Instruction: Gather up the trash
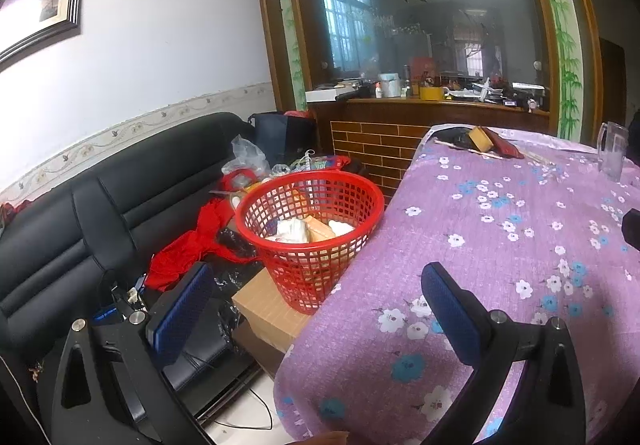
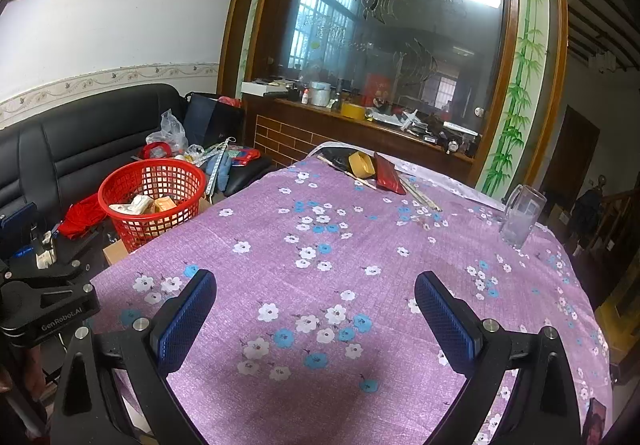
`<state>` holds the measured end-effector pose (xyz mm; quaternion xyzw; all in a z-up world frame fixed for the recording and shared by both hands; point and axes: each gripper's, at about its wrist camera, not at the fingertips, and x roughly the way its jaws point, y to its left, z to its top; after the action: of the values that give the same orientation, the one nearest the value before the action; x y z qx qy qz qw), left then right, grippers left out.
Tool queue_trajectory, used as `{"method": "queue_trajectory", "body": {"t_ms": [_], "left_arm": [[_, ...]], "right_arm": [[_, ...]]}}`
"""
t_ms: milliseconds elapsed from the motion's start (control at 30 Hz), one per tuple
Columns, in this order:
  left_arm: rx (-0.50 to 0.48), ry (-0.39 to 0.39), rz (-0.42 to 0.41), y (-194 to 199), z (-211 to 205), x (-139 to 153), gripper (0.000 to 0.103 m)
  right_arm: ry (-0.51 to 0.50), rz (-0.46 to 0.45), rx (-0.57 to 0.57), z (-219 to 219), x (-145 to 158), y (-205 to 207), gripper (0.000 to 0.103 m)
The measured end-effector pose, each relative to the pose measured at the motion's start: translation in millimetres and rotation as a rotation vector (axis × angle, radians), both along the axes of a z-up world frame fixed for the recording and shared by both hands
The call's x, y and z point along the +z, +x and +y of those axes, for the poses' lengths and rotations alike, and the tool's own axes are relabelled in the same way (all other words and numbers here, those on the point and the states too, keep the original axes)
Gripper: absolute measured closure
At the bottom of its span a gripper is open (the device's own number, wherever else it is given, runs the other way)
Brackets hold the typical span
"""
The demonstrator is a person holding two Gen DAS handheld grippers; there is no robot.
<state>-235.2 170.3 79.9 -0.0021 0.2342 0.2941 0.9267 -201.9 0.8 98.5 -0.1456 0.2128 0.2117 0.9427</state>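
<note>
Beside the table's left edge stands a red mesh basket [image 1: 308, 237] on a cardboard box [image 1: 264, 309], and crumpled white paper and a tan carton [image 1: 320, 231] already lie inside it. Over the purple flowered tablecloth [image 2: 320, 245] the right gripper [image 2: 316, 321] hovers with its blue-padded tongs spread wide apart, nothing between them. Off to the side, the left gripper [image 1: 320, 309] hangs at the table's edge near the basket, tongs likewise wide apart and empty. At the far end of the table lie a yellowish box [image 2: 362, 164], a dark red packet [image 2: 387, 174] just beside it and some thin sticks [image 2: 420, 193]. A clear glass mug [image 2: 522, 220] stands upright, well apart from them, toward the right. Behind the basket, red cloth [image 1: 192, 245] and bags clutter a black sofa [image 1: 80, 205].
</note>
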Motion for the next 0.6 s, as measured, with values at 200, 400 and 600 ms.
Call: {"method": "queue_trajectory", "body": {"t_ms": [200, 400, 600], "left_arm": [[-0.009, -0.01, 0.005, 0.7, -0.1, -1.2, 0.0], [-0.01, -0.01, 0.006, 0.8, -0.4, -1.6, 0.0], [-0.014, -0.017, 0.01, 2.2, -0.5, -2.4, 0.0]], "right_arm": [[-0.002, -0.002, -0.002, -1.5, -0.6, -0.3, 0.002], [-0.002, -0.001, -0.003, -1.4, -0.6, -0.1, 0.002], [-0.002, 0.001, -0.003, -1.9, -1.9, -0.3, 0.002]]}}
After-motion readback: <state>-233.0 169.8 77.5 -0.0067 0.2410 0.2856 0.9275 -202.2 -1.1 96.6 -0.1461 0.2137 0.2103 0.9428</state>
